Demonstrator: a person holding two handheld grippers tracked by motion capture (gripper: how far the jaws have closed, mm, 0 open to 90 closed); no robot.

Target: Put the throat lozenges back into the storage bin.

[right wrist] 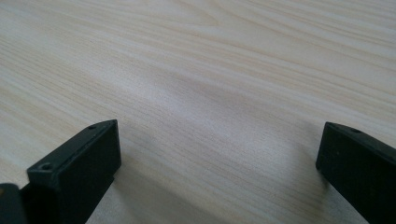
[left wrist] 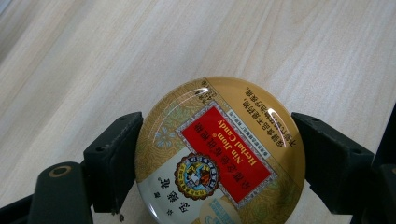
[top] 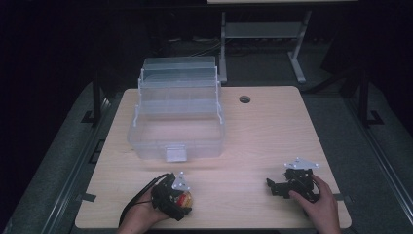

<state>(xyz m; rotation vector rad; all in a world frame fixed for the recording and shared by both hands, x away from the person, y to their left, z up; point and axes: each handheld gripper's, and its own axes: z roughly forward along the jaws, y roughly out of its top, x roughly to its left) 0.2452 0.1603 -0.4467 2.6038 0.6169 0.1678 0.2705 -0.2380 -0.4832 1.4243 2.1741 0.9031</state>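
In the high view we see a wooden bench [top: 272, 131] with a clear plastic box [top: 176, 124] standing open at the far left part, its stepped trays folded back. We judge the box is open so that something can go into its deep front compartment. The left tool [top: 181, 200] lies near the front edge of the bench, in the person's left hand [top: 141, 217], with a round tin [top: 185, 199] between its jaws. The right tool [top: 272, 187] rests at the front right, held by the right hand [top: 319, 207], well apart from the box and from the tin. Between the tools and the box the bench is bare, so there is free room to lift and carry forward. A round cable hole [top: 244, 99] sits far from both tools.

In the left gripper view the tin [left wrist: 219, 154] is a gold herbal candy tin with a red label. Both black jaws stand at its two sides and seem to touch its rim, so we judge the left tool [left wrist: 215, 161] is pinching it by the edge, lid up, over the bench [left wrist: 116, 56].

In the right gripper view the right tool [right wrist: 217, 163] has its jaws spread wide, with nothing between them but the bench surface [right wrist: 210, 70].
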